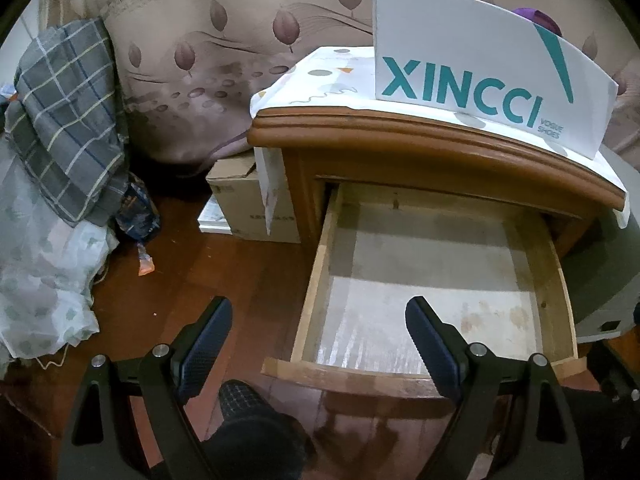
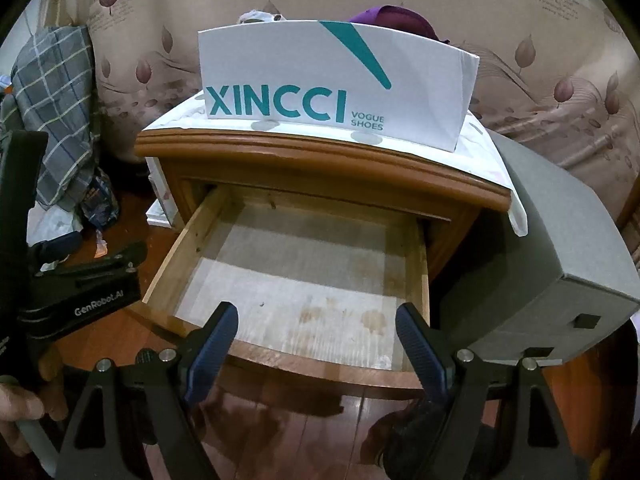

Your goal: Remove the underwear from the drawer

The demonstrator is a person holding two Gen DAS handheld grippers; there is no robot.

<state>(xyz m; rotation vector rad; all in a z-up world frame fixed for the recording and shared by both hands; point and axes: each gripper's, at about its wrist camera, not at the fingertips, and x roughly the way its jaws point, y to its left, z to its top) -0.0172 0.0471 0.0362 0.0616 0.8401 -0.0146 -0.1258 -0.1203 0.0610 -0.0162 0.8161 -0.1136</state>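
Note:
The nightstand's wooden drawer (image 1: 420,280) (image 2: 300,264) is pulled out, and its pale, stained bottom lies bare with no clothing in it. A white XINCCI shoe box (image 1: 480,68) (image 2: 332,84) stands on top of the nightstand. Purple cloth (image 1: 538,18) (image 2: 392,16) and a bit of white cloth (image 2: 260,16) poke out above its rim. My left gripper (image 1: 320,320) hovers open over the drawer's front left corner. My right gripper (image 2: 318,320) hovers open above the drawer's front edge. Neither holds anything.
A grey box (image 2: 560,248) stands against the nightstand's right side, and a cardboard box (image 1: 248,204) sits on the floor to its left. Plaid fabric (image 1: 68,120) is heaped at far left. The left gripper's black body (image 2: 80,296) and a hand (image 2: 20,408) show left of the drawer.

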